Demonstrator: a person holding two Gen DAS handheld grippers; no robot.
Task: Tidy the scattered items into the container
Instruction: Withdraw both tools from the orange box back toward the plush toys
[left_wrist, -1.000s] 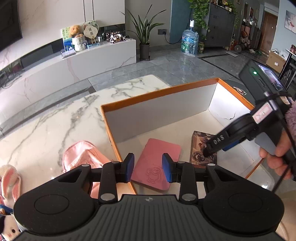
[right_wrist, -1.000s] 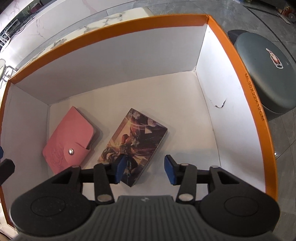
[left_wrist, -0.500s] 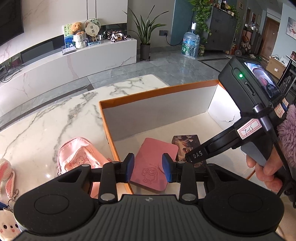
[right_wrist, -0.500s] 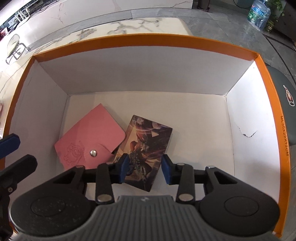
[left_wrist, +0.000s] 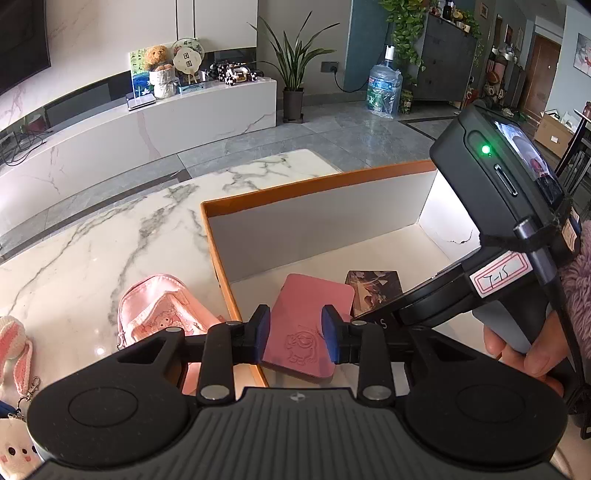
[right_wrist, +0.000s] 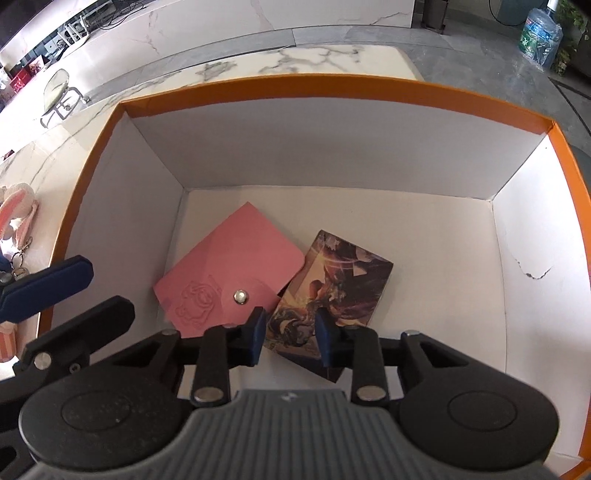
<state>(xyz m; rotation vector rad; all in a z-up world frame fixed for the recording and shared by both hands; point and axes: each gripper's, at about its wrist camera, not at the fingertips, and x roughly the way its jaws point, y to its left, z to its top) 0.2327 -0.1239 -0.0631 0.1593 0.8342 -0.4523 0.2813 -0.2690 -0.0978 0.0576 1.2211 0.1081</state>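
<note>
Hovering above an orange-rimmed box (right_wrist: 325, 83) on a marble table (left_wrist: 110, 240), the right gripper (right_wrist: 290, 338) holds its blue-padded jaws apart with nothing between them, looking down on an illustrated card box (right_wrist: 332, 291) that lies flat on the white floor of the container. Just beside it, touching at one corner, lies a pink snap wallet (right_wrist: 236, 273) embossed with a cartoon figure. The left gripper (left_wrist: 295, 332), likewise parted and empty, hangs over the box's near left wall, the wallet showing in the gap between its fingers. Outside the container, a pink mini backpack (left_wrist: 162, 314) sits on the marble close to the orange wall, and a knitted bunny charm (left_wrist: 13, 343) lies farther left.
</note>
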